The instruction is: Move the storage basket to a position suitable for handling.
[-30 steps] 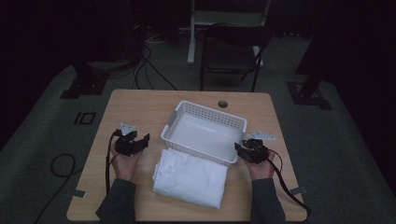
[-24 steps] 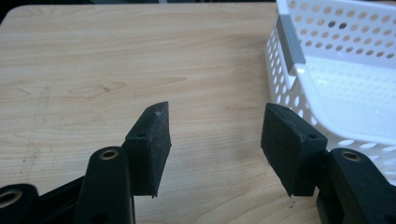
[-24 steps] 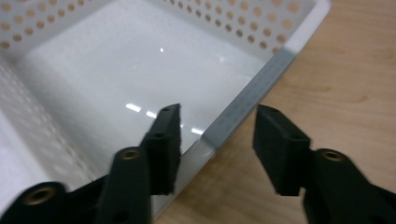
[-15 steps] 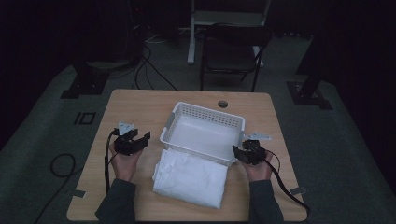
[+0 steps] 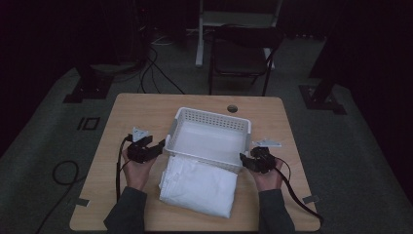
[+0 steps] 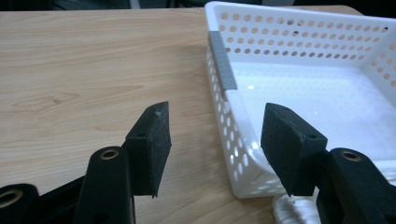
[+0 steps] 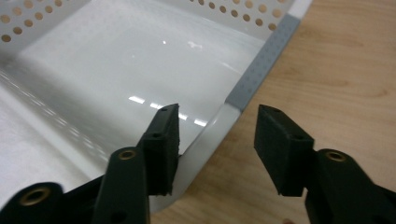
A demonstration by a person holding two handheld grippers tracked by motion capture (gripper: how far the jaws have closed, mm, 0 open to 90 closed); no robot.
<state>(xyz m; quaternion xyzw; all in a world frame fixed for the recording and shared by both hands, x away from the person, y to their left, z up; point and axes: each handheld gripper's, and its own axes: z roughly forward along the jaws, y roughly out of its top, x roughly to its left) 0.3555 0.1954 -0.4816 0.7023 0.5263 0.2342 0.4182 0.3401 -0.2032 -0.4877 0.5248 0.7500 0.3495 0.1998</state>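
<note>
your left tool [image 5: 157, 146] sits at the near left corner of the white basket [image 5: 209, 117], and its jaws stand apart with the basket's corner wall [image 6: 233, 154] between them, the pads not pressing on it. in the left gripper view one jaw is over the bare counter [image 6: 70, 84] and the other over the inside of the basket, just above the edge of the folded white cloth [image 6: 292, 210].

your right tool [image 5: 246, 161] is at the near right corner of the basket. its jaws have just been opening, and they now straddle the rounded rim [image 7: 210, 135] without clamping it: one pad [image 7: 163, 144] lies close against the inner side, the other is clear over the wood.

the basket rests flat in the middle of the counter, its grey side strip [image 7: 261, 65] showing on the rim. the cloth [image 5: 199, 185] lies just in front of it, touching its near wall, between your two hands.
</note>
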